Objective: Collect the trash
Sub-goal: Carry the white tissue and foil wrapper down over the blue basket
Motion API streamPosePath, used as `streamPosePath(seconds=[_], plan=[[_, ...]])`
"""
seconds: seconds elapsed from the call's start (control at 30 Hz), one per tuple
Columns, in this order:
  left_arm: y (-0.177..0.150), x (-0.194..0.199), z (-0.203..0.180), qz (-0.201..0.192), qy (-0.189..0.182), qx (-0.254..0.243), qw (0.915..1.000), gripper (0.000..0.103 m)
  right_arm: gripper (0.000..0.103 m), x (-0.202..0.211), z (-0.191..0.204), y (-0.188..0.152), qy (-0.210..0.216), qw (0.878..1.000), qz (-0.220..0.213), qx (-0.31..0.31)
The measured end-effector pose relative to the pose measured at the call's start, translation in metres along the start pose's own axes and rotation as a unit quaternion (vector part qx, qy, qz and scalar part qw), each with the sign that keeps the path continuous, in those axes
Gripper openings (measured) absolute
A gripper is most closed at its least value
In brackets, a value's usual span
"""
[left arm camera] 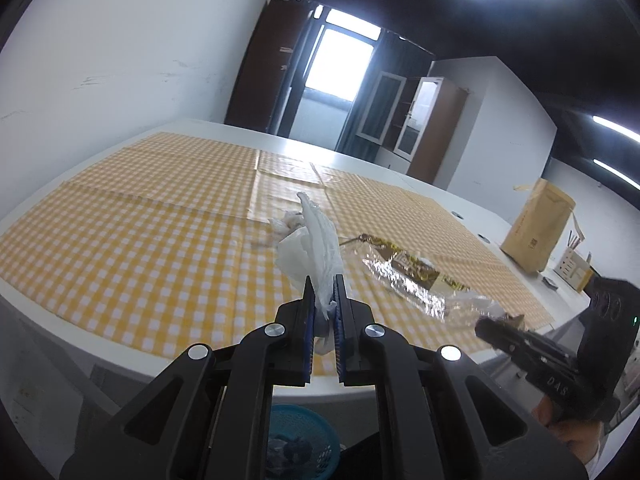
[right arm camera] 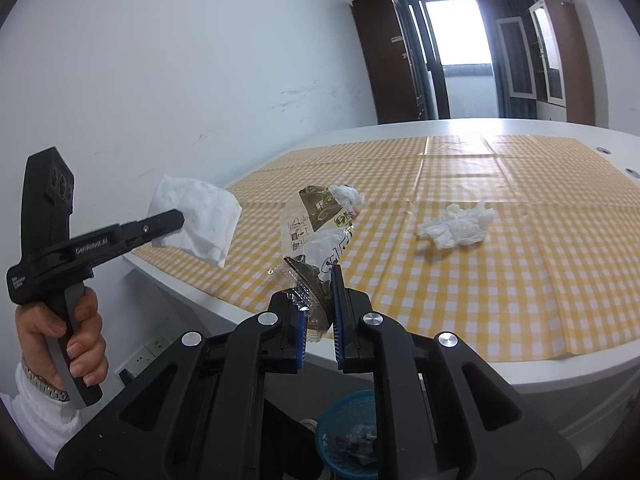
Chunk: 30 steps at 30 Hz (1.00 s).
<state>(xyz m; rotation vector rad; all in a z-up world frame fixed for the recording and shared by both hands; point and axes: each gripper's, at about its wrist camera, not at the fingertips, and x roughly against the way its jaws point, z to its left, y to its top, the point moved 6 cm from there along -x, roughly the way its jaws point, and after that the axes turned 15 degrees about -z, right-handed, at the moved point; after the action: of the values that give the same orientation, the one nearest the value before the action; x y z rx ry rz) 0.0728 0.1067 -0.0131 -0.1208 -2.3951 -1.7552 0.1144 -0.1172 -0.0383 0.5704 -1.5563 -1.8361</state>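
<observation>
My left gripper (left arm camera: 323, 292) is shut on a white tissue (left arm camera: 316, 248) and holds it up over the table's near edge; it also shows in the right wrist view (right arm camera: 178, 220) with the tissue (right arm camera: 200, 220) hanging from it. My right gripper (right arm camera: 318, 284) is shut on a clear and gold snack wrapper (right arm camera: 316, 224), lifted off the checked cloth; the wrapper also shows in the left wrist view (left arm camera: 412, 276), with the right gripper (left arm camera: 496, 330) at its end. A crumpled white tissue (right arm camera: 456, 226) lies on the cloth. A blue mesh trash basket (right arm camera: 352, 432) with scraps inside stands on the floor below the table edge.
The white table (right arm camera: 560, 376) carries a yellow checked cloth (left arm camera: 140, 240). A brown paper bag (left arm camera: 536, 228) and a small box of pencils (left arm camera: 574, 264) stand at the table's far right. A white wall runs along the left side.
</observation>
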Motion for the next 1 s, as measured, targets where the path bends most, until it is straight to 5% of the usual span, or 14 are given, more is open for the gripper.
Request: streamPosePath(seconds=[0.5, 0.8, 1.0], plan=[[-0.048, 0.063, -0.009, 0.02, -0.031, -0.004, 0.9993, 0.007, 0.009, 0.061, 0.028, -0.022, -0.001, 0.999, 0.003, 0.046], [-0.102, 0.074, -0.001, 0.059, -0.013, -0.007, 0.9981, 0.006, 0.009, 0.1, 0.04, -0.043, 0.057, 0.998, 0.038, 0.004], [-0.126, 0.079, 0.007, 0.075, -0.008, 0.005, 0.9971, 0.006, 0.009, 0.109, 0.051, -0.071, 0.038, 0.995, 0.082, 0.049]])
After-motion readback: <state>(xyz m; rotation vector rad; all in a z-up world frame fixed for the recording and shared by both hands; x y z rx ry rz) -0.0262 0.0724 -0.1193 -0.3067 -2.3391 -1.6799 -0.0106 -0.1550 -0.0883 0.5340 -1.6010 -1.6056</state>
